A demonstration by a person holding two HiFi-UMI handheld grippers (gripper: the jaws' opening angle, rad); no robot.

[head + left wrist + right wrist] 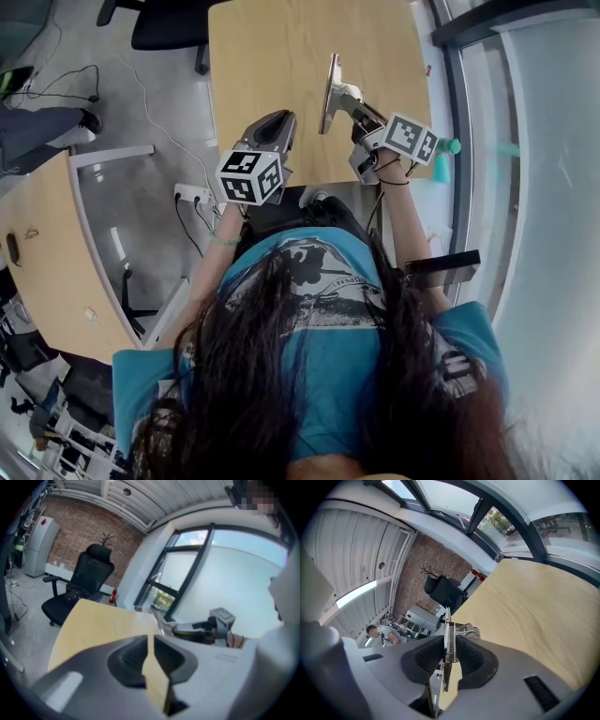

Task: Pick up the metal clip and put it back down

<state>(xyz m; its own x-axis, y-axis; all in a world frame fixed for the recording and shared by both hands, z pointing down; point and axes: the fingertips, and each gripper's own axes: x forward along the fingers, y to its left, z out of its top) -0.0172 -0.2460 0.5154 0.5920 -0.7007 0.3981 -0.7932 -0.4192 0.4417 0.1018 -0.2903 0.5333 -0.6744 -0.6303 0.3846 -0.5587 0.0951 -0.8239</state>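
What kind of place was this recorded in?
Likely an office or lab workspace: a light wooden desk, a black office chair, and tall framed windows next to a brick wall.

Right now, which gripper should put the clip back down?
Right. The right gripper is shut on the clip and holds it up over the table, so it likely only needs to lower and open. The left gripper is shut, empty and off to the side.

Shirt (328, 375): blue, short-sleeved, grey print.
Hair (234, 394): long, dark.
Wristband (225, 241): green, thin.
Left gripper (277, 120), right gripper (349, 97): grey, black-and-white marker cubes.
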